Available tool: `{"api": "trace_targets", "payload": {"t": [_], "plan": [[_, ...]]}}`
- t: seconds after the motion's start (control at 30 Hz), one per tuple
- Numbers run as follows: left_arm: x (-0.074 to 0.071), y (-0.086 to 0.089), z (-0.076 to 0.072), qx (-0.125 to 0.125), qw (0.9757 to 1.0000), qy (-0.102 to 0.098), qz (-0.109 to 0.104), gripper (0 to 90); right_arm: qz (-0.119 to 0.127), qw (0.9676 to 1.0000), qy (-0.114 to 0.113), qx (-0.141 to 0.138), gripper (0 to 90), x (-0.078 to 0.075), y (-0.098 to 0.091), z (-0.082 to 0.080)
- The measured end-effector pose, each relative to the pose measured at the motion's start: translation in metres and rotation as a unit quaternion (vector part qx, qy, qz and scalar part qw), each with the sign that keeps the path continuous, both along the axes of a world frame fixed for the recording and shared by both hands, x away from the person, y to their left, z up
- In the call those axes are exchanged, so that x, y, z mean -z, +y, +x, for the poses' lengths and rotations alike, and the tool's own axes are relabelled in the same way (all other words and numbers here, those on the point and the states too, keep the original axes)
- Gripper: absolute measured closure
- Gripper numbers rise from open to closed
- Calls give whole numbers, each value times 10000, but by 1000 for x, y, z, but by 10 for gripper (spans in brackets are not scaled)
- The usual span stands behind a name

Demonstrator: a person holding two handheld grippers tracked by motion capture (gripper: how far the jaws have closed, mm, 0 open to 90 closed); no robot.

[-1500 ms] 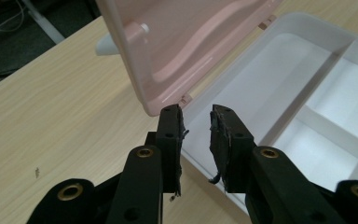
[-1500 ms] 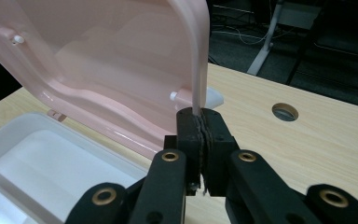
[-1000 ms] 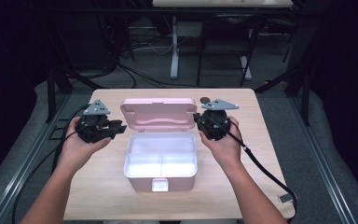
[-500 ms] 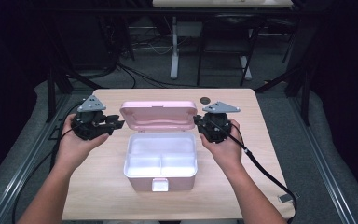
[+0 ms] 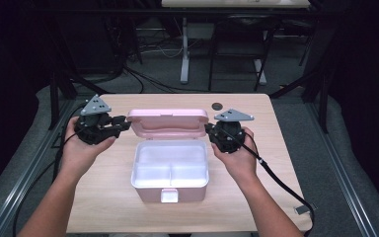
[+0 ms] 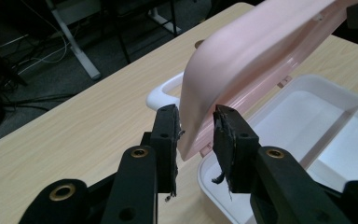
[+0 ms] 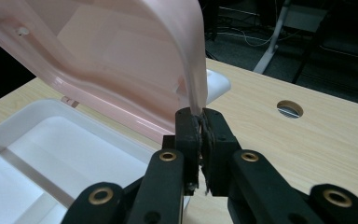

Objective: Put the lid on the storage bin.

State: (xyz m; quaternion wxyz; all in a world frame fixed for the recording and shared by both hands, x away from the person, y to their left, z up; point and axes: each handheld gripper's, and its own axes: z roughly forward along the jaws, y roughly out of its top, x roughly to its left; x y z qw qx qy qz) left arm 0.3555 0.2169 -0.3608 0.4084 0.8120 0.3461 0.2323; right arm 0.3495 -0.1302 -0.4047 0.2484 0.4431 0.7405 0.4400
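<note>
Box (image 5: 170, 170) at centre of high view, pink lid (image 5: 168, 123) raised behind white tray. Right gripper (image 7: 200, 126) clenched on lid's right edge. Left gripper (image 6: 196, 126) jaws just closing, astride lid's left corner, pads apart from it.

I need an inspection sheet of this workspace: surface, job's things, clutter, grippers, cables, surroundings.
Surface: light wooden table, with a round cable hole at the far edge.
Job's things: white two-compartment box, its pink lid raised on the far side.
Clutter: nothing seen.
Grippers: right gripper shut on the lid's edge; left gripper open, lid edge between its jaws, a gap beside one pad.
Cables: a black cable trails from the right gripper across the table.
Surroundings: dark room, grey floor, table legs and loose cords behind.
</note>
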Motion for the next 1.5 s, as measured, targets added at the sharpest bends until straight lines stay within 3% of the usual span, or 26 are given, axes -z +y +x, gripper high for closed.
{"api": "trace_targets", "payload": {"t": [0.2, 0.33, 1.1, 1.33, 1.5], "plan": [[-1, -2, -1, 89, 9999, -29, -100, 711, 30, 9999, 76, -58, 854, 0, -2, -2], [0, -6, -4, 104, 9999, -80, -46, 729, 44, 9998, 150, -134, 826, 2, -2, -3], [0, -7, -12, 131, 9999, -70, 87, 724, 205, 9993, 3, -315, 808, -12, -7, -16], [-2, -4, -14, 139, 9999, -73, -19, 721, 139, 9992, -14, -383, 805, -16, -7, -19], [-3, -4, -16, 157, 9998, -65, 35, 723, 40, 9993, -117, -347, 800, -22, -5, -22]]}}
